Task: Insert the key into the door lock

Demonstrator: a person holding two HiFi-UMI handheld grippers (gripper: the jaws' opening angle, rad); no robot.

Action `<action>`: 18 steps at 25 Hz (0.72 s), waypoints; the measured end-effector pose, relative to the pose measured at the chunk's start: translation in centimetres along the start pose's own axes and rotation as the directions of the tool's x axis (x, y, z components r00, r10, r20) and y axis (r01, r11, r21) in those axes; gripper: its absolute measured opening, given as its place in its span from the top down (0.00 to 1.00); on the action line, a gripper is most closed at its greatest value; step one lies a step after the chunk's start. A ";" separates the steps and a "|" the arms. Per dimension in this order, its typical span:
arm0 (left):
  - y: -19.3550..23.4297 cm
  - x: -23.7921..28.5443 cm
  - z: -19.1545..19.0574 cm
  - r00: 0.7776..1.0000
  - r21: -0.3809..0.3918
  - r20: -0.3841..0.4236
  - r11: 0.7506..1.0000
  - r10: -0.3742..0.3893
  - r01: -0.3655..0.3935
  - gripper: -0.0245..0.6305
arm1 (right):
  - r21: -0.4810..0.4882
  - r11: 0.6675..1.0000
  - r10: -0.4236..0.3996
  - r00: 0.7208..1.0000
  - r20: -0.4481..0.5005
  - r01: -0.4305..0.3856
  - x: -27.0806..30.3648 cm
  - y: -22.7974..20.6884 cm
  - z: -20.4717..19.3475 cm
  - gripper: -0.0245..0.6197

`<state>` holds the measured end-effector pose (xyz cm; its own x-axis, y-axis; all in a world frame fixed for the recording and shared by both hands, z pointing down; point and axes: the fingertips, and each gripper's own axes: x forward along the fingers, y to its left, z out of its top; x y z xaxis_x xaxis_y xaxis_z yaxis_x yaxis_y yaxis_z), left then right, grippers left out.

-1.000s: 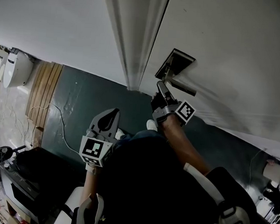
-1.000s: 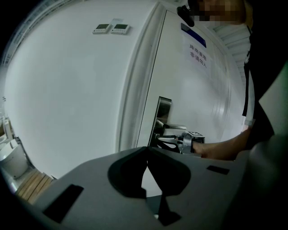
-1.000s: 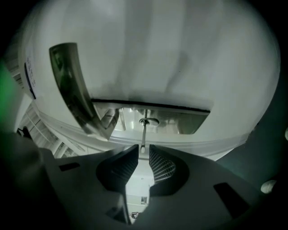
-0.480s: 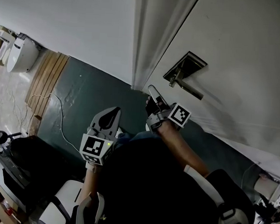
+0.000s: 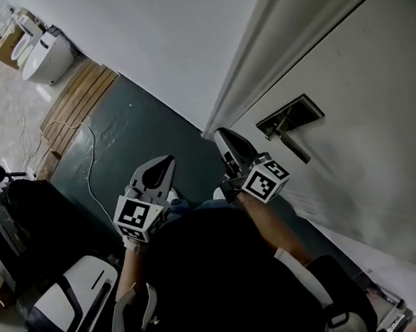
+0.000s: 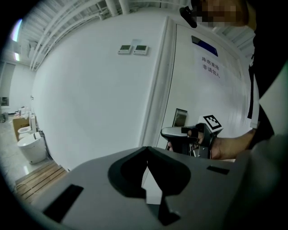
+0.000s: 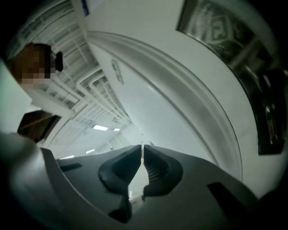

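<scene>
The white door carries a dark lock plate [image 5: 297,112] with a lever handle [image 5: 296,148]; the plate also shows in the left gripper view [image 6: 180,117] and at the upper right of the right gripper view [image 7: 225,31]. My right gripper [image 5: 224,136] hangs below and left of the plate, off the door, near the door frame. Its jaws [image 7: 142,148] are shut to a thin slit; I cannot make out a key in them or in the lock. My left gripper [image 5: 163,163] is held low by my body, shut [image 6: 146,162], with nothing in it.
The door frame [image 5: 273,53] runs between the wall and the door. On the dark green floor lie a white cable [image 5: 87,160] and a wooden slatted platform [image 5: 73,106]. White toilets [image 5: 49,55] stand far left. A black case [image 5: 19,219] sits at lower left.
The right gripper has drawn back from the lock plate, down and to the left, and is now clear of the door. The head view has swung. The left gripper has hardly moved.
</scene>
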<state>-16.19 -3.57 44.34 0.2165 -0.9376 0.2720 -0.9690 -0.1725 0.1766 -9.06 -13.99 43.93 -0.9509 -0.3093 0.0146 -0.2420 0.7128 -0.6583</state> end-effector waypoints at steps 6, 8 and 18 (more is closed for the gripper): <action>0.9 -2.5 1.5 0.997 0.022 0.024 0.997 0.074 -0.075 0.95 | -0.317 0.945 0.047 0.993 -0.107 -0.079 1.0 5.6 1.0 0.92; 1.1 -3.2 2.3 0.995 0.019 0.038 0.996 0.091 -0.092 0.95 | -0.396 0.913 0.054 0.990 -0.134 -0.104 1.2 7.0 1.1 0.92; 2.8 -6.1 3.5 0.977 0.031 0.092 0.980 0.193 -0.196 0.95 | -0.637 0.746 0.052 0.971 -0.231 -0.192 1.9 10.1 1.0 0.92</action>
<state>-20.63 0.67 39.86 0.0137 -0.9770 0.2126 -0.9959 0.0057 0.0905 -13.17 -8.02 36.61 -0.9811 -0.1176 0.1539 -0.1213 0.9925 -0.0145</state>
